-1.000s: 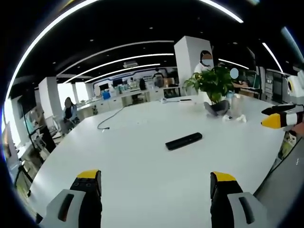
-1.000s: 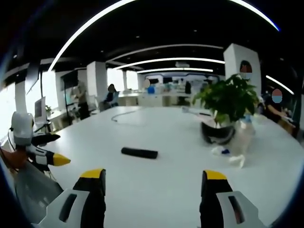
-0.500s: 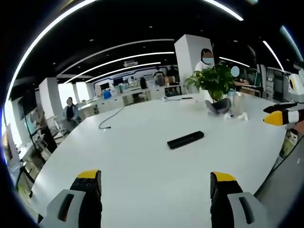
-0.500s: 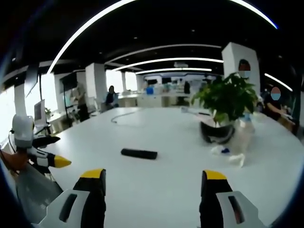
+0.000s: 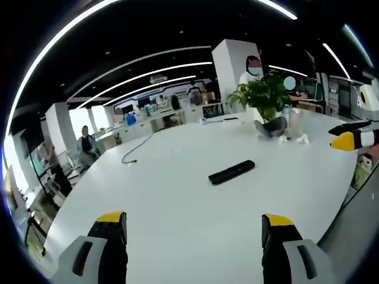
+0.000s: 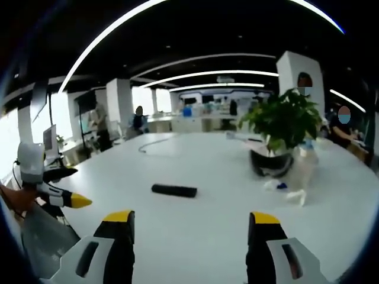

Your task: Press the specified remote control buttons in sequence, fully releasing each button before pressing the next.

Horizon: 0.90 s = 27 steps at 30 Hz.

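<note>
On the broad white table (image 5: 177,195), toward 1 o'clock from the middle of the left gripper view, the remote control (image 5: 231,171) lies flat and alone, a slim matte black bar with squared ends; its buttons are too small to make out. Compared with half a second ago, this view has tipped a little: the potted plant (image 5: 265,100) and the white pillar (image 5: 234,65) sit slightly higher and further left, while the remote keeps its spot on the table, so the camera has shifted, not the things. The left gripper (image 5: 192,236) has its jaws spread wide apart at 6 o'clock, black with yellow tips, holding nothing. At 3 o'clock the right gripper (image 5: 350,137) enters, its yellow-tipped jaw pointing in over the table edge.

In the right gripper view the remote control (image 6: 174,190) lies at about 9 o'clock from centre, well apart from both grippers. The right gripper (image 6: 188,236) is likewise gaping and empty, nearly unchanged from before. The left gripper (image 6: 59,196) shows at 9 o'clock near the rim, a hand (image 6: 12,201) behind it. The potted plant (image 6: 284,127), leafy green in a dark rounded glossy pot, stands at 2 o'clock, with a clear plastic bottle (image 6: 306,163) and crumpled white scraps (image 6: 290,192) just beside it. A thin dark cable (image 5: 137,148) curls across the smooth tabletop toward 11 o'clock in the left gripper view.
</note>
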### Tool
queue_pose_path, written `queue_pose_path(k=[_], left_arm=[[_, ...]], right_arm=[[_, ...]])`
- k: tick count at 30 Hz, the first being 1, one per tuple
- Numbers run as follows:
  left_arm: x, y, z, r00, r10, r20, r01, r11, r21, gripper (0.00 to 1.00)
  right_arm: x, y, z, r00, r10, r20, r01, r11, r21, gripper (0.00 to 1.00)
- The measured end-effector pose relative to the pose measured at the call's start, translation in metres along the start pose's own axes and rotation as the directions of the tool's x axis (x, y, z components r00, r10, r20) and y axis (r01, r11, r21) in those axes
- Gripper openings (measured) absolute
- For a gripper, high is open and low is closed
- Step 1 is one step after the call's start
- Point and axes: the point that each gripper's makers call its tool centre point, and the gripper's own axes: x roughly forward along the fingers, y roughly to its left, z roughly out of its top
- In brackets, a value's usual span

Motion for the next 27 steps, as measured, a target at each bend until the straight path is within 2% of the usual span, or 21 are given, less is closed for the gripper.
queue_pose_path(k=[6,16,20,27], left_arm=[[0.013,0.001,0.010,1.000,-0.021,-0.001,0.021,1.000,0.019,0.98],[0.032,0.004,0.014,0.998,-0.062,-0.026,0.064,0.996,0.064,0.95],[0.041,0.002,0.017,0.995,-0.089,-0.041,0.092,0.993,0.076,0.95],[0.055,0.000,0.017,0.991,-0.113,-0.065,0.120,0.986,0.116,0.91]], right_arm=[[0.000,0.001,-0.001,1.000,0.007,-0.008,-0.007,1.000,0.011,0.70],[0.001,0.003,-0.003,0.999,0.025,-0.023,-0.025,0.999,0.019,0.59],[-0.001,0.001,-0.002,1.000,0.023,-0.017,-0.022,0.999,0.023,0.49],[-0.001,0.002,-0.003,0.999,0.026,-0.025,-0.025,0.999,0.034,0.42]])
